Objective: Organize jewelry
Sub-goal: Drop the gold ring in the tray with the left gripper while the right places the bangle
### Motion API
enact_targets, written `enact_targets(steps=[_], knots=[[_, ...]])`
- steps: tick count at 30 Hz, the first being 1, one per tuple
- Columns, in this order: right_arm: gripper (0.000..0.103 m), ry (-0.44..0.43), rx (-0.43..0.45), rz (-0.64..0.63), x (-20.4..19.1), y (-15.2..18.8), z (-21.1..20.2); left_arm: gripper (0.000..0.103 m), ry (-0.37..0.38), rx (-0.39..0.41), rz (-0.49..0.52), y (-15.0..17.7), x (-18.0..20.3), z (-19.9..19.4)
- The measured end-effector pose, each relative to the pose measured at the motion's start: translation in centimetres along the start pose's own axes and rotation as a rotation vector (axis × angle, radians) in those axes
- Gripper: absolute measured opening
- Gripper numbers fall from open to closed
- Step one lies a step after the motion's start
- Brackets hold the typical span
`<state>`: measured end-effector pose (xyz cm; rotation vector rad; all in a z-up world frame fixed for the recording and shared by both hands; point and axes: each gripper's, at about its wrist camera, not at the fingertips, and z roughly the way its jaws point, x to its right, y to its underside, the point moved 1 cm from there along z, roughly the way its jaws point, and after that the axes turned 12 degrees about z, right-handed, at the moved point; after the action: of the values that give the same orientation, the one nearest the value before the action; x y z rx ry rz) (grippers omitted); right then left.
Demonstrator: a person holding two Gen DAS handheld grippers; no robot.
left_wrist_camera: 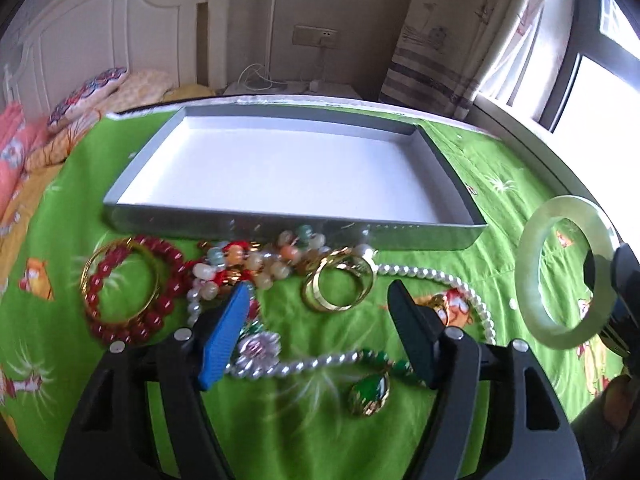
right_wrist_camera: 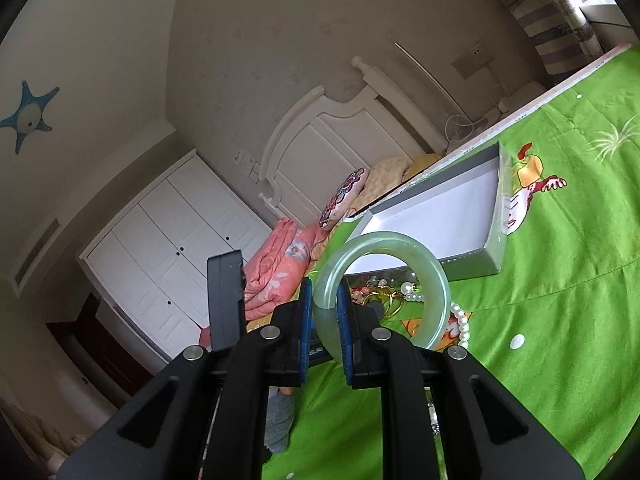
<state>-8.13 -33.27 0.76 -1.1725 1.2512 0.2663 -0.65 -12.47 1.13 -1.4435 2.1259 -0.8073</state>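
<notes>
Gripping the jade bangle (right_wrist_camera: pixel 384 280), the right gripper (right_wrist_camera: pixel 325 312) points nearly level.

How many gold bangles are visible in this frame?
2, perhaps more hidden in the pile. One thin gold bangle overlaps the red bead bracelet at left; a wider gold bangle lies just before the tray.

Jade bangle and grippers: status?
Right gripper shut on jade bangle, lifted. Left gripper open over jewelry pile. Tray empty, path clear.

One grey tray (left_wrist_camera: pixel 280 228); one jade bangle (left_wrist_camera: pixel 568 268); one red bead bracelet (left_wrist_camera: pixel 132 284); one green pendant (left_wrist_camera: pixel 370 394).
</notes>
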Motion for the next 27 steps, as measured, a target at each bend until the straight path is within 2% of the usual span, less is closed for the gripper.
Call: enact_targets(steps=[5, 7, 8, 12, 18, 21, 27], knots=[[0.015, -0.004, 0.013, 0.014, 0.1, 0.1, -0.4, 0.065, -0.083, -0.007, 0.102, -0.9, 2.2, 0.9], [0.015, -0.002, 0.012, 0.01, 0.1, 0.1, -0.3, 0.055, -0.117, -0.043, 0.143, -1.1, 2.6, 1.8], [0.015, 0.001, 0.011, 0.004, -0.1, 0.2, -0.3, 0.049, -0.109, -0.057, 0.143, -1.2, 2.5, 2.0], [0.015, 0.012, 0.012, -0.015, -0.5, 0.3, -0.2, 0.038, -0.069, -0.02, 0.132, -1.0, 2.0, 1.4], [0.015, 0.013, 0.018, -0.017, -0.6, 0.3, -0.1, 0.037, 0.001, 0.058, 0.081, 0.6, 1.0, -1.9], [0.015, 0.016, 0.017, -0.023, -0.6, 0.3, -0.1, 0.038, 0.01, 0.102, 0.066, 0.8, 0.7, -3.4], [0.015, 0.053, 0.009, -0.015, -0.3, -0.1, 0.5, 0.037, 0.021, 0.161, 0.024, -0.6, -0.9, -5.4]])
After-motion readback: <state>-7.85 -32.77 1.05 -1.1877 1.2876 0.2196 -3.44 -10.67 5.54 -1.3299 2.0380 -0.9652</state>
